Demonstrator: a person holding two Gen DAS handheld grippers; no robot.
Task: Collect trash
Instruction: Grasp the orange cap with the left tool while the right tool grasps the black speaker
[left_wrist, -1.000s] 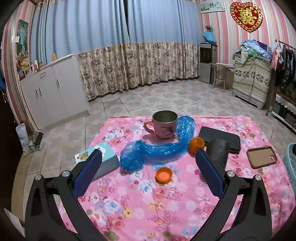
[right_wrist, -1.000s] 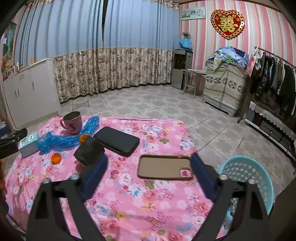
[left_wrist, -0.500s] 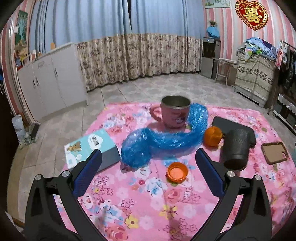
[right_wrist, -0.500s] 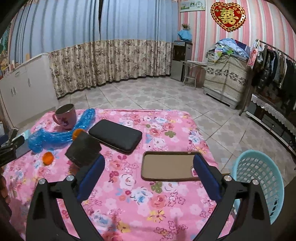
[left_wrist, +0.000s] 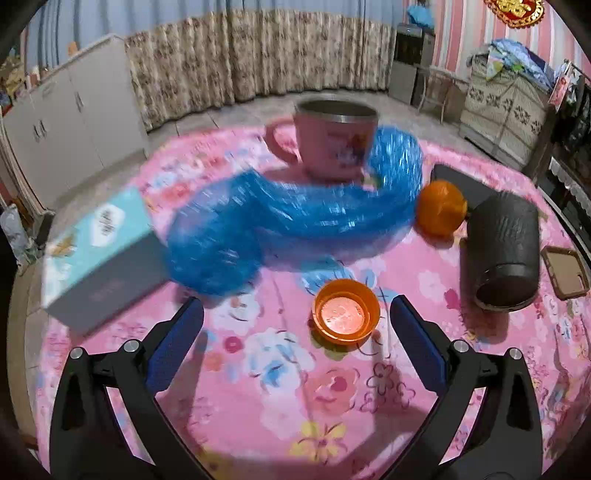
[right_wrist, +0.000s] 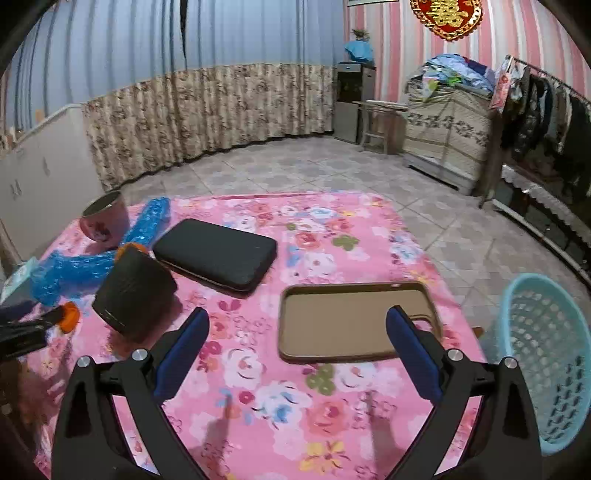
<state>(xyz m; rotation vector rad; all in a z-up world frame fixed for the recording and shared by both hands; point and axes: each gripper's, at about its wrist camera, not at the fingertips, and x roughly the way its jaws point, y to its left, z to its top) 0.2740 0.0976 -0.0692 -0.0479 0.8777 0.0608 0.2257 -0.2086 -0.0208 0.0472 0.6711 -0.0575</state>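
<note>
A: What sits nearest the left gripper?

B: Its blue-padded jaws are spread wide and hold nothing. A small round orange plastic cap lies open side up on the pink floral tablecloth, just ahead of the fingertips and nearer the right-hand finger, not touching either.

A: And beyond the cap?

B: A crumpled blue plastic bag stretches across the cloth, one end beside a light blue and grey cardboard box, the other curling around a pink mug with a steel rim. A round orange fruit lies at the bag's right side, and a dark cylindrical container lies on its side next to it.

A: The right gripper?

B: Also wide open and empty, low over the cloth. A brown phone case lies face up between and ahead of its fingers. Farther off lies a flat black zip pouch.

A: Where does the trash go?

B: A light blue plastic mesh basket stands on the floor off the table's right edge.
</note>
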